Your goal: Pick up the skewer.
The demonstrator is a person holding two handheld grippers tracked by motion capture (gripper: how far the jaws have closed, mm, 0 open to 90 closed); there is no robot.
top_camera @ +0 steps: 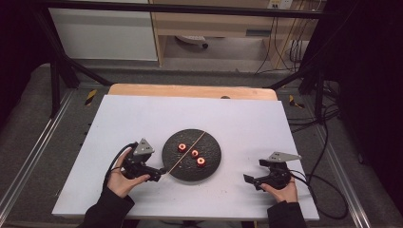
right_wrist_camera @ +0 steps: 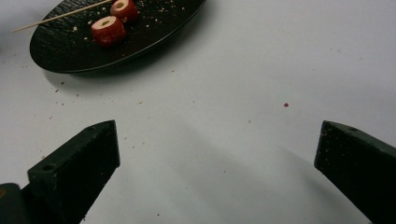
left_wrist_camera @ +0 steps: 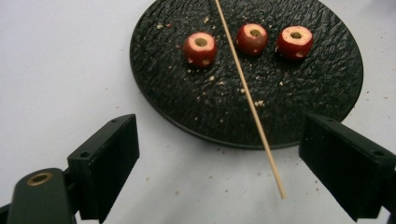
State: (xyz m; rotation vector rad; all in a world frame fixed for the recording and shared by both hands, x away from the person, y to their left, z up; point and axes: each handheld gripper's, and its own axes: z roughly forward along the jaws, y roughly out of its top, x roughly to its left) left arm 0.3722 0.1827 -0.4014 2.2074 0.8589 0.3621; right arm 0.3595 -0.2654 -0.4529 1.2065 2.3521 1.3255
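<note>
A round black plate [top_camera: 211, 164] [left_wrist_camera: 163, 70] [right_wrist_camera: 60, 51] lies in the middle of the white table. Three red cored fruit pieces [top_camera: 195, 153] [left_wrist_camera: 251, 39] [right_wrist_camera: 108, 29] sit on it in a row. A thin wooden skewer [top_camera: 187, 152] [left_wrist_camera: 247, 95] [right_wrist_camera: 56, 17] rests across the plate, and its near end pokes out over the plate's left rim. My left gripper [top_camera: 160, 175] [left_wrist_camera: 219, 172] stands open just left of the plate, with that skewer end between its jaws, untouched. My right gripper [top_camera: 248, 179] [right_wrist_camera: 217, 172] stands open over bare table, right of the plate.
Crumbs are scattered on the plate and on the white table sheet [top_camera: 142, 118]. A wooden table edge [top_camera: 190, 90] shows at the back. Black cables [top_camera: 328, 190] trail off the table's right side. Metal frame rails [top_camera: 28, 156] flank the table.
</note>
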